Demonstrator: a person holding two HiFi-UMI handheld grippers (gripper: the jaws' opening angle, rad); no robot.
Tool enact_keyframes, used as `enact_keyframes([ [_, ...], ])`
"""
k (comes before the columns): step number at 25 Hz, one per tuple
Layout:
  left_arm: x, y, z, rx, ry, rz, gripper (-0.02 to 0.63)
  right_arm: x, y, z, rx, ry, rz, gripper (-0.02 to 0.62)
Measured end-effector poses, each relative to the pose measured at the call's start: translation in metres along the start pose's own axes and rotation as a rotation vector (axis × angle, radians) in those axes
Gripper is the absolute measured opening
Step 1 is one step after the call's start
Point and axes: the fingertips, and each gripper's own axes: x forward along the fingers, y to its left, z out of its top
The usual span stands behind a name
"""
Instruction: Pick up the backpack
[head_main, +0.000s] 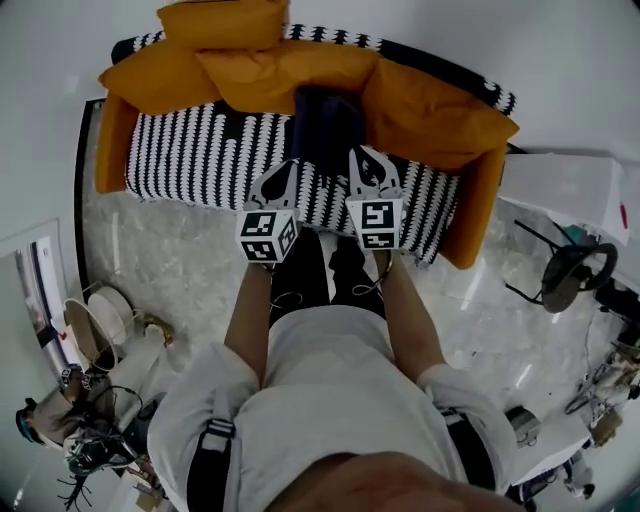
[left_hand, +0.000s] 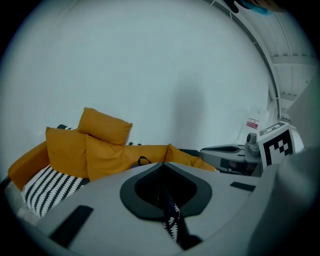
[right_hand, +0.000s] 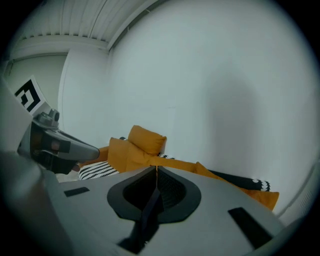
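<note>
Leaning on the sofa's (head_main: 200, 160) orange cushions (head_main: 290, 70) mid-seat, the backpack (head_main: 325, 125) faces the left gripper (head_main: 288, 166) and right gripper (head_main: 362, 153), both closed, empty.

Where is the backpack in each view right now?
Head view: backpack upper centre, on the striped sofa.
Left gripper view: only its handle loop shows, centre, just above the left tool tip.
Right gripper view: not visible.
Shared landmark: the topmost orange cushion, in all three.
</note>
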Motion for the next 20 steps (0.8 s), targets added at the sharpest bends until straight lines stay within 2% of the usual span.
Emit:
enact_keyframes([
  [10,0.061,0.063,-0.019,0.031,0.062,-0.117,0.012,0.065,0.02,-0.036,0.047,0.069,-0.085,0.04],
  [20,0.117,0.092,-0.061,0.096,0.161,-0.222,0.011,0.095,0.022,-0.078,0.113,0.122,-0.174,0.04],
])
